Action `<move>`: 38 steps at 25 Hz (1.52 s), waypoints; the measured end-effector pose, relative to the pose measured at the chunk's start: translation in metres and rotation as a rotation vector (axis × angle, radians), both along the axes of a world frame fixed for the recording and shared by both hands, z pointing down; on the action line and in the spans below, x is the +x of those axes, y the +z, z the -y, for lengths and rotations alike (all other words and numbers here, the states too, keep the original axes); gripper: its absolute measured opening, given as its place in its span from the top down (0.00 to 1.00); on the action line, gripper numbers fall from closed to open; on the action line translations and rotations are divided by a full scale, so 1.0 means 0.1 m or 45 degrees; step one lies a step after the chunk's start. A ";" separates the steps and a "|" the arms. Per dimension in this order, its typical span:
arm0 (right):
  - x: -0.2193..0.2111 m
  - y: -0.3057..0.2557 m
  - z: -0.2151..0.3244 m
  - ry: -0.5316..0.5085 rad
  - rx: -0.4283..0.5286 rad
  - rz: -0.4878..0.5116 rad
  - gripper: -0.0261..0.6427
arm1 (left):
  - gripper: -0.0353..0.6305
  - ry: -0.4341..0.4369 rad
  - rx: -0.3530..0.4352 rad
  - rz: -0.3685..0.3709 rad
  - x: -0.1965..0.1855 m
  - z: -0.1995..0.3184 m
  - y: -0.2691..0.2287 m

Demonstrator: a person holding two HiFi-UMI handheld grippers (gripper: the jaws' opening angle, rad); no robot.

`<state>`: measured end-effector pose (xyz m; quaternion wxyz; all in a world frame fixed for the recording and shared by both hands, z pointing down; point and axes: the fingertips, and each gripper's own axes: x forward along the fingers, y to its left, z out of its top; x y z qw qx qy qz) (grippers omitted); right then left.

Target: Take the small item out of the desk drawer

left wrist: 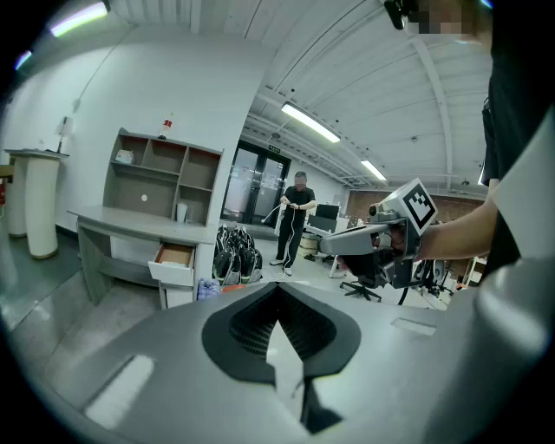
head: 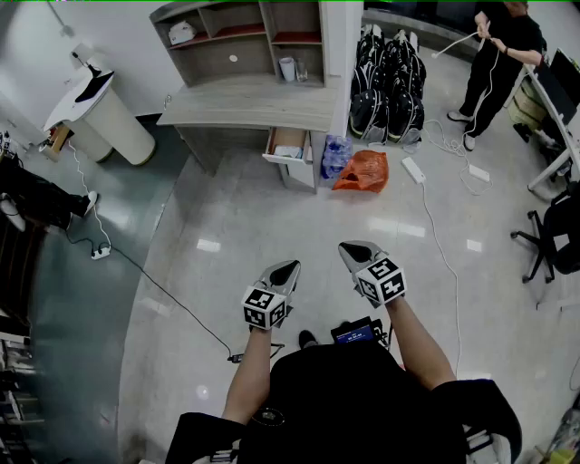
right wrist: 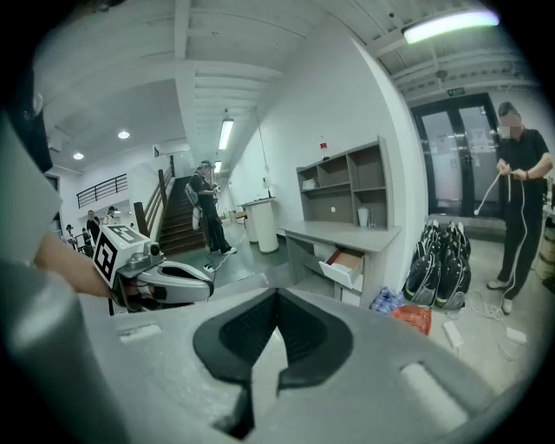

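You stand on a glossy pale floor [head: 272, 208] with a white wall [left wrist: 173, 87] ahead. Strip lights [left wrist: 308, 123] run overhead; a black office chair [head: 548, 240] sits to your right.

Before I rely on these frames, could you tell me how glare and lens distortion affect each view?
Head view: the glossy floor throws white glare patches, but the open drawer stays readable. Left gripper view: fisheye with black corners, and the ceiling lamp smears at the edge. Right gripper view: same vignette, and the strip lamp blooms.
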<state>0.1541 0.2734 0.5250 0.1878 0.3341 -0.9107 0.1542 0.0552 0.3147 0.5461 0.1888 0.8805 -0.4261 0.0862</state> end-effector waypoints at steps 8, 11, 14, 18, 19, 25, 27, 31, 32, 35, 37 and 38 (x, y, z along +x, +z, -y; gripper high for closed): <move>0.03 -0.05 -0.01 -0.002 0.009 0.003 0.96 | 0.94 0.011 0.000 0.005 0.05 -0.06 -0.04; 0.03 -0.05 -0.02 -0.007 0.012 0.005 0.96 | 0.94 0.010 -0.003 0.009 0.06 -0.07 -0.03; 0.04 -0.04 -0.04 -0.013 0.003 0.023 0.96 | 0.94 0.011 -0.005 0.015 0.07 -0.09 -0.02; 0.08 -0.03 -0.05 -0.022 -0.006 0.028 0.96 | 0.94 0.013 -0.008 0.030 0.10 -0.10 -0.02; 0.10 -0.03 -0.05 -0.023 -0.008 0.029 0.96 | 0.94 0.012 -0.009 0.033 0.11 -0.10 -0.02; 0.20 -0.01 -0.08 -0.033 -0.018 0.040 0.96 | 0.94 0.009 -0.019 0.054 0.20 -0.14 0.00; 0.26 0.00 -0.06 -0.036 -0.021 0.046 0.96 | 0.94 0.007 -0.020 0.061 0.25 -0.13 0.00; 0.37 0.04 -0.03 -0.040 -0.032 0.055 0.96 | 0.94 -0.007 -0.027 0.078 0.35 -0.11 0.02; 0.39 0.05 -0.02 -0.044 -0.033 0.056 0.96 | 0.94 -0.012 -0.029 0.081 0.37 -0.10 0.03; 0.45 0.08 0.02 -0.063 -0.039 0.059 0.96 | 0.94 -0.027 -0.034 0.098 0.43 -0.09 0.04; 0.49 0.09 0.05 -0.075 -0.042 0.062 0.96 | 0.94 -0.036 -0.037 0.108 0.47 -0.07 0.05; 0.51 0.10 0.06 -0.080 -0.044 0.063 0.96 | 0.94 -0.042 -0.037 0.110 0.50 -0.07 0.06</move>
